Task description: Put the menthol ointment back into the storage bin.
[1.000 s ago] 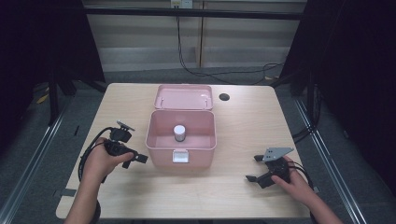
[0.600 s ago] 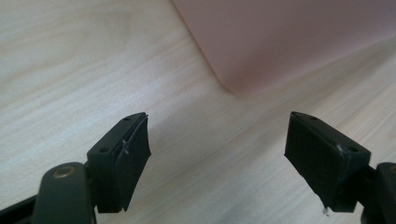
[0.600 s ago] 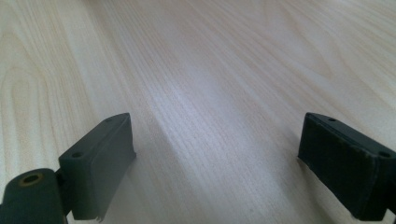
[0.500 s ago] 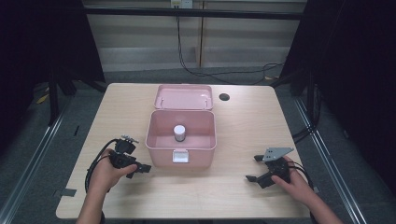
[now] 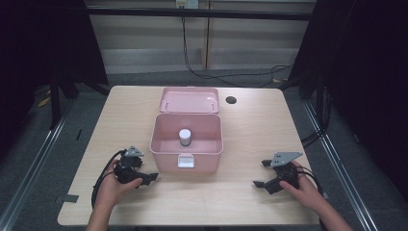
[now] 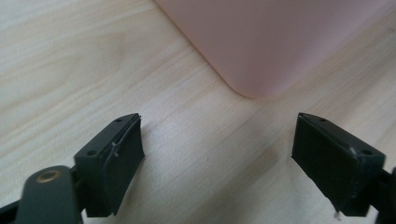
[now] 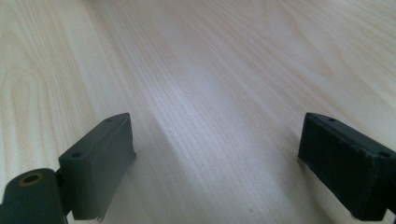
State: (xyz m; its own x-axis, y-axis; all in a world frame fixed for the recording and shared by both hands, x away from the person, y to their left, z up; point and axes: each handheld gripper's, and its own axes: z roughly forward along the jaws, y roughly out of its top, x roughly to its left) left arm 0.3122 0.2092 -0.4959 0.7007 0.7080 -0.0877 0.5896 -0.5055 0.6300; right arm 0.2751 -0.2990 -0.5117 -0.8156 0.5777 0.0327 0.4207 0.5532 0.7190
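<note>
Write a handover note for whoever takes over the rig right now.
Left gripper: open, empty, jaws just opened wider, low at the pink box's front left corner.
Right gripper: open, empty, on the table right of the box.
Box open, lid lying back; small white-capped jar upright inside.
Done: jar in box. Left, probably: close the lid.

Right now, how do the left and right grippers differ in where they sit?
The left gripper lies close beside the pink box, whose corner fills its own view; the right gripper sits well apart from the box, facing bare table. Both have open, empty jaws.
</note>
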